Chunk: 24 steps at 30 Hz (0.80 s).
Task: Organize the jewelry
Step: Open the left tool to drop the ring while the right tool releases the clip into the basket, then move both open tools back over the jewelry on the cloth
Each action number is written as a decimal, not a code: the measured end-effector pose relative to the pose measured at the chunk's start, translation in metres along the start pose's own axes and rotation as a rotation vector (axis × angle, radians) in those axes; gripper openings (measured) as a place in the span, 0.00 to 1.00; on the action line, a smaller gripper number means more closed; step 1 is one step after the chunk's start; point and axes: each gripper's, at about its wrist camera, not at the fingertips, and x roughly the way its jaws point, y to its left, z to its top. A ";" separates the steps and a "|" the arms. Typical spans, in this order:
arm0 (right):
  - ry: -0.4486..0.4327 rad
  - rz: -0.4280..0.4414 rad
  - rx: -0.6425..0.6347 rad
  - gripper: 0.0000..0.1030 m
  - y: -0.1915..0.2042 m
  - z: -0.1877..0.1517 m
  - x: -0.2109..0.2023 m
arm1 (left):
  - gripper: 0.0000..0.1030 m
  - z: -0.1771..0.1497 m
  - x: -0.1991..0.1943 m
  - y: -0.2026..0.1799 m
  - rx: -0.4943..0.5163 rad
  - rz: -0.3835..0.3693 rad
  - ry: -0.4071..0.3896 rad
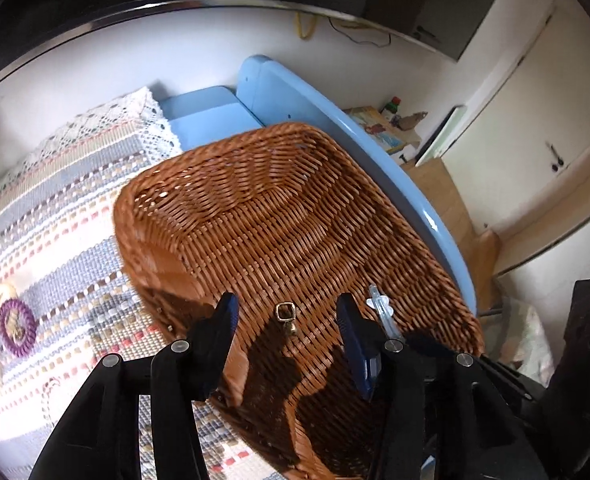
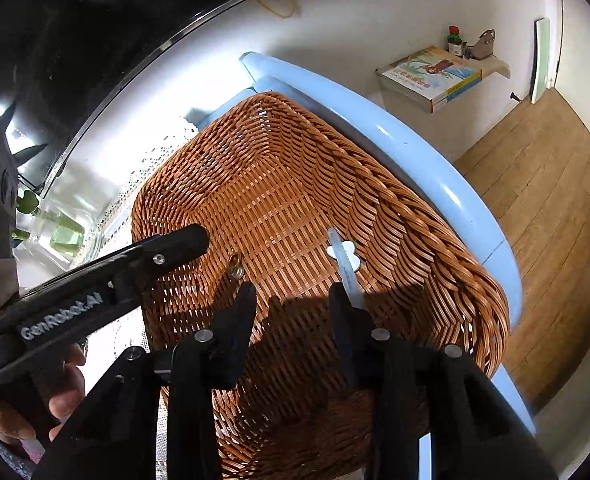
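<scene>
Left wrist: both grippers [image 1: 287,320] [image 2: 291,300] gape empty over the basket [image 1: 255,208]. Charm [image 1: 286,317] and clip [image 2: 345,258] lie inside. Best lift straight up, clear of the rim.

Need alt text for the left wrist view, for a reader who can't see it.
The open left gripper hangs over a brown wicker basket holding a small gold earring and a pale hair clip. The basket sits on a striped woven cloth, where a purple ring-shaped piece lies.
</scene>
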 end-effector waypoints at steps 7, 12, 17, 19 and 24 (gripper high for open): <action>-0.055 0.021 -0.039 0.39 0.028 0.001 -0.024 | 0.50 -0.012 -0.054 0.034 -0.093 -0.131 -0.134; -0.071 0.104 -0.157 0.39 0.074 0.000 -0.040 | 0.51 -0.035 -0.114 0.081 -0.200 -0.098 -0.239; -0.053 0.207 -0.309 0.43 0.135 -0.009 -0.044 | 0.51 -0.071 -0.154 0.147 -0.305 0.051 -0.292; -0.033 0.248 -0.357 0.44 0.159 -0.015 -0.041 | 0.50 -0.083 -0.161 0.178 -0.362 0.110 -0.298; 0.052 0.324 -0.446 0.44 0.202 -0.038 -0.015 | 0.50 -0.112 -0.168 0.237 -0.466 0.264 -0.259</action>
